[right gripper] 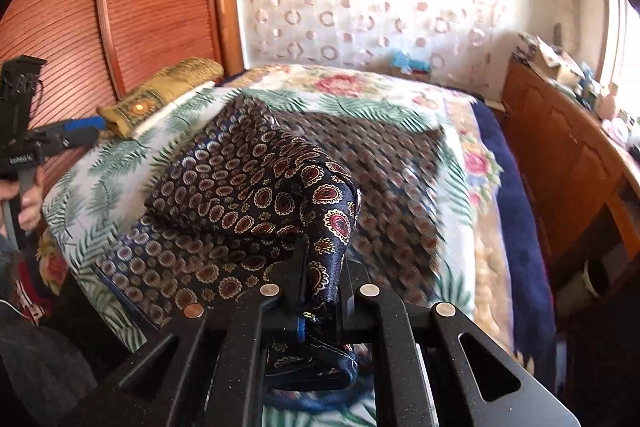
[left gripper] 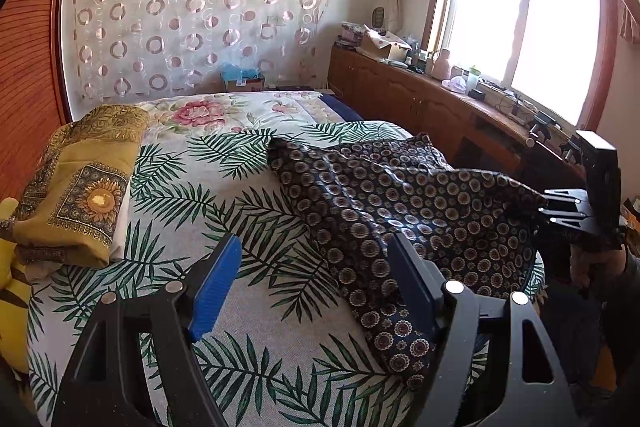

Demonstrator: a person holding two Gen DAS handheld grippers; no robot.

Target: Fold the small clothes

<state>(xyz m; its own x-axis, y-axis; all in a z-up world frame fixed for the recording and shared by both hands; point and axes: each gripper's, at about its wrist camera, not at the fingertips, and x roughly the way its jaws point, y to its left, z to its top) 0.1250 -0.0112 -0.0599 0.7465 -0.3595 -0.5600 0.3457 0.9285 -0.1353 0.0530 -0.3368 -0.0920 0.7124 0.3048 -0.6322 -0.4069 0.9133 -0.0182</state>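
Observation:
A dark navy cloth with round medallion print (left gripper: 400, 199) lies on the bed's leaf-patterned sheet (left gripper: 224, 211). My right gripper (right gripper: 320, 267) is shut on one corner of this cloth (right gripper: 256, 183) and lifts it off the bed; it also shows in the left wrist view (left gripper: 560, 209) at the cloth's right end. My left gripper (left gripper: 316, 287) is open and empty, blue pads apart, hovering over the sheet at the cloth's near left edge. It shows at the far left in the right wrist view (right gripper: 86, 129).
A folded mustard-yellow cloth with a sunflower print (left gripper: 80, 183) lies on a stack at the bed's left side. A wooden wardrobe (right gripper: 120, 7) stands left of the bed. A long wooden cabinet (left gripper: 420, 99) with clutter runs under the window on the right.

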